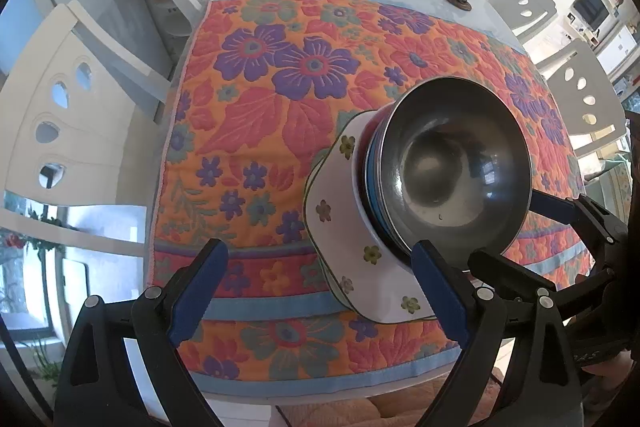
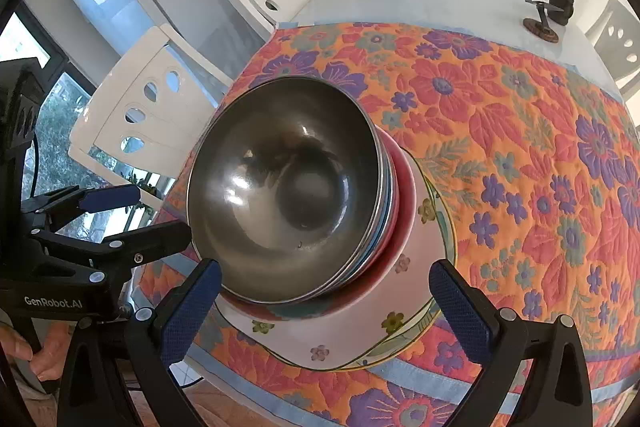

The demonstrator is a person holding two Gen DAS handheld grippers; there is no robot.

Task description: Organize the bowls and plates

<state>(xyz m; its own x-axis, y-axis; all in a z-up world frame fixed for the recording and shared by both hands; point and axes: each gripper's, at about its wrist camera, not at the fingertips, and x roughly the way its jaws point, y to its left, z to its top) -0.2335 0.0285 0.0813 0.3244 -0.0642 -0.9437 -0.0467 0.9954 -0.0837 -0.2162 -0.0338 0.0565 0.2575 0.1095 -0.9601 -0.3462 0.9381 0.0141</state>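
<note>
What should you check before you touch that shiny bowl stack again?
1. Left gripper open: ok.
2. Right gripper open: ok.
3. Metal bowl on top of the stack: ok.
4. Stack sits on the flowered plate: ok.
5. Plate fully on the floral cloth, away from the table edge: not ok, it lies near the front edge.
6. Stack steady: cannot tell.
</note>
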